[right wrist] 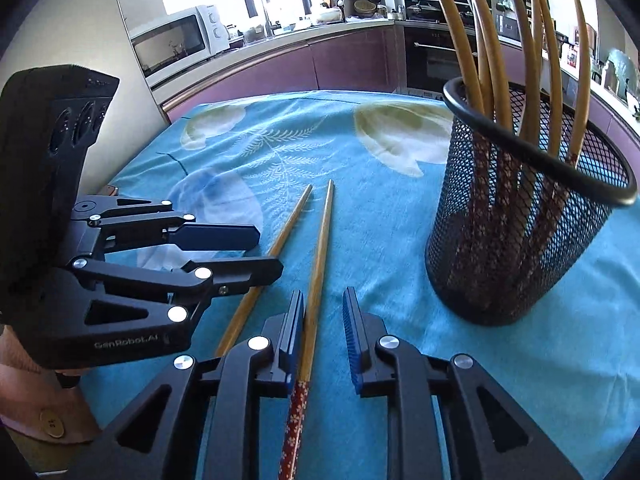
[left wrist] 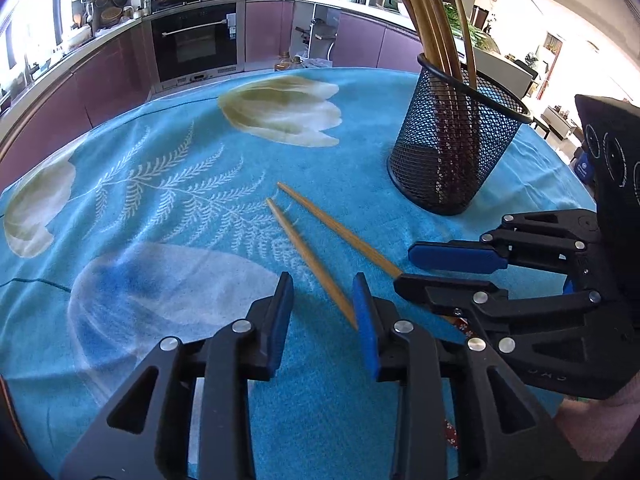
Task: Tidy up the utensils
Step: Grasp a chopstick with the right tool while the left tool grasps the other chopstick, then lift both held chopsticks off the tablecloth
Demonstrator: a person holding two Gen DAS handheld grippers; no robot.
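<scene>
A kitchen with purple cabinet fronts, a built-in oven (left wrist: pixel 195 36) and a white microwave (right wrist: pixel 176 40) curves behind a table covered by a blue cloth (left wrist: pixel 168 184) printed with pale tulips and fern fronds. On the far right of the cloth stands a black mesh holder (left wrist: pixel 456 148), upright, with several wooden chopsticks leaning out of it, their patterned red ends down at the bottom.

Two more chopsticks lie loose on the cloth, near the holder but well apart from it, side by side with a narrow gap between them. The left chopstick (right wrist: pixel 272 252) runs under the fingers of the left gripper (left wrist: pixel 322 312), whose jaws stand partly open with nothing clamped; in the left wrist view this stick ends just by the gripper's right pad. The right chopstick (right wrist: pixel 318 272), with a red flowered handle end nearest the camera, lies between the jaws of the right gripper (right wrist: pixel 322 320). Those jaws are a little apart: the stick lies right against the left pad, while the right pad stands clear of it, so it is not clamped.

A pinkish sleeve (right wrist: pixel 24 376) shows behind the left gripper.
</scene>
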